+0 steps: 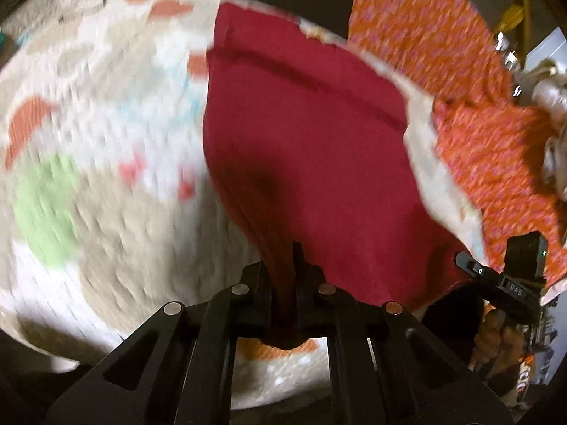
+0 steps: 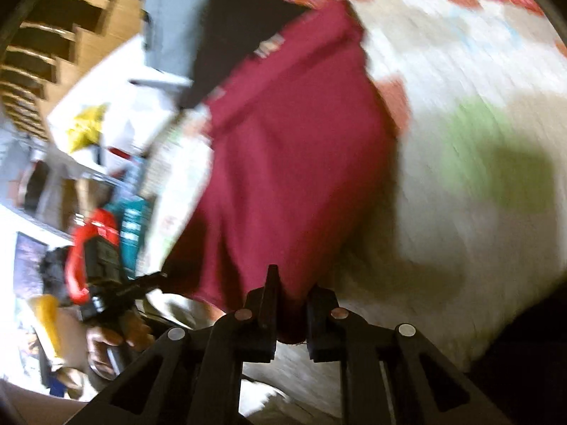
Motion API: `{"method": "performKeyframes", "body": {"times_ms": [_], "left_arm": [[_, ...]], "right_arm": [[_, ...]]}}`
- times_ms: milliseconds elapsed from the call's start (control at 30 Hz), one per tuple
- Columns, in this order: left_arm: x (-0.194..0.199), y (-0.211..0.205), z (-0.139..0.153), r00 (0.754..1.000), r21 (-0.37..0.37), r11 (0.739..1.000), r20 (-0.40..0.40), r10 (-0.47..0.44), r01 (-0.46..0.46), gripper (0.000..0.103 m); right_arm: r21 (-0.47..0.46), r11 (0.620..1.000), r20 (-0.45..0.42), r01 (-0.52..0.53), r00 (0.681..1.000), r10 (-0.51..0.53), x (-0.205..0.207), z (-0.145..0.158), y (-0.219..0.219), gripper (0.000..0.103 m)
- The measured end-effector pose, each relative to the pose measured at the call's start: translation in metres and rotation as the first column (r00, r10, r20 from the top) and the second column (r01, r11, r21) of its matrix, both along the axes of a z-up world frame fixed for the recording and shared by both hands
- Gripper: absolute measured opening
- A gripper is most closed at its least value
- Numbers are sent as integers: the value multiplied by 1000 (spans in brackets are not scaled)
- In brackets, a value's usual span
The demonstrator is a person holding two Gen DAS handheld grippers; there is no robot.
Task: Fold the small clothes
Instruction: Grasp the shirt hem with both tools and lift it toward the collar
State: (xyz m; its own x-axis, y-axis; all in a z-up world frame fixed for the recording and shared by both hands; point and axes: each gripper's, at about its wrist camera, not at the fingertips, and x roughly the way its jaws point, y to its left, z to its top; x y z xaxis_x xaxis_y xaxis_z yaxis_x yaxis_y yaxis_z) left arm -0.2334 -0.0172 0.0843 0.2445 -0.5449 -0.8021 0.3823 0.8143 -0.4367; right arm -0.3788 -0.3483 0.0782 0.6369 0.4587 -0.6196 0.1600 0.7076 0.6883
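Cloth [image 1: 304, 134], maroon, soft and light, hangs over a blanket [image 1: 106, 113]. Left hand-held gripper [image 1: 287, 276] and right hand-held gripper [image 2: 288, 301] each pinch one edge; corners look the best hold.

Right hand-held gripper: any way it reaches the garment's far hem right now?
Probably not. The right hand-held gripper is shut on the near edge of the maroon garment, as is the left hand-held gripper. Nothing blocks the way, but it must let go first.
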Motion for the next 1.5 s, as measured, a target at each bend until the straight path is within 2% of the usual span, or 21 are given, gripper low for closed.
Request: {"method": "performKeyframes", "body": {"times_ms": [133, 233, 500, 600, 700, 833, 933, 967, 1033, 1100, 1133, 1167, 1200, 1267, 1300, 1400, 1500], "left_arm": [[28, 4, 31, 999, -60, 998, 41, 27, -25, 7], [57, -6, 49, 996, -78, 996, 76, 53, -47, 7], [159, -61, 70, 986, -98, 992, 144, 88, -74, 7], [202, -80, 68, 977, -77, 990, 170, 129, -117, 7], [243, -91, 54, 967, -59, 982, 170, 189, -181, 7], [283, -90, 21, 962, -87, 968, 117, 245, -236, 7], [298, -93, 11, 959, -103, 963, 115, 260, -248, 7], [302, -96, 10, 961, -106, 964, 108, 255, -244, 9], [307, -99, 11, 967, -109, 968, 95, 237, -226, 20], [308, -98, 18, 967, -113, 971, 119, 226, -213, 40], [306, -98, 23, 966, -116, 971, 132, 223, -209, 46], [304, -95, 31, 955, -109, 968, 172, 241, -225, 63], [301, -93, 36, 944, -115, 964, 202, 261, -241, 76], [296, -88, 45, 925, -173, 951, 241, 294, -257, 81], [295, -88, 46, 926, -181, 950, 238, 292, -253, 81], [295, -100, 41, 939, -137, 963, 226, 259, -233, 81], [297, -114, 29, 941, -47, 973, 248, 229, -225, 81]], "right_arm": [[17, 1000, 134, 10, 991, -13, 18, 40, -15, 11], [-5, 999, 189, 32, 981, -31, 40, 61, -26, 11], [-93, 992, 270, 87, 961, -59, 140, 95, -54, 11], [-112, 986, 268, 121, 959, -88, 181, 93, -76, 11], [-115, 981, 228, 156, 965, -127, 224, 76, -94, 11], [-148, 973, 146, 178, 977, -157, 281, 38, -112, 11], [-168, 963, 137, 209, 973, -187, 308, 17, -124, 11], [-154, 966, 133, 210, 973, -190, 316, 10, -129, 11], [-120, 969, 83, 218, 974, -209, 327, 1, -140, 18], [-66, 966, 89, 251, 965, -245, 322, 1, -152, 24], [-68, 958, 109, 278, 957, -270, 316, 6, -156, 36], [-83, 940, 141, 330, 938, -317, 305, 15, -162, 46], [-85, 926, 170, 367, 921, -349, 296, 22, -167, 47], [-76, 925, 205, 373, 913, -352, 282, 33, -170, 47], [-89, 933, 212, 348, 922, -324, 280, 36, -166, 47], [-198, 945, 207, 261, 953, -220, 289, 41, -141, 46], [-289, 942, 211, 171, 971, -112, 307, 40, -112, 38]]}}
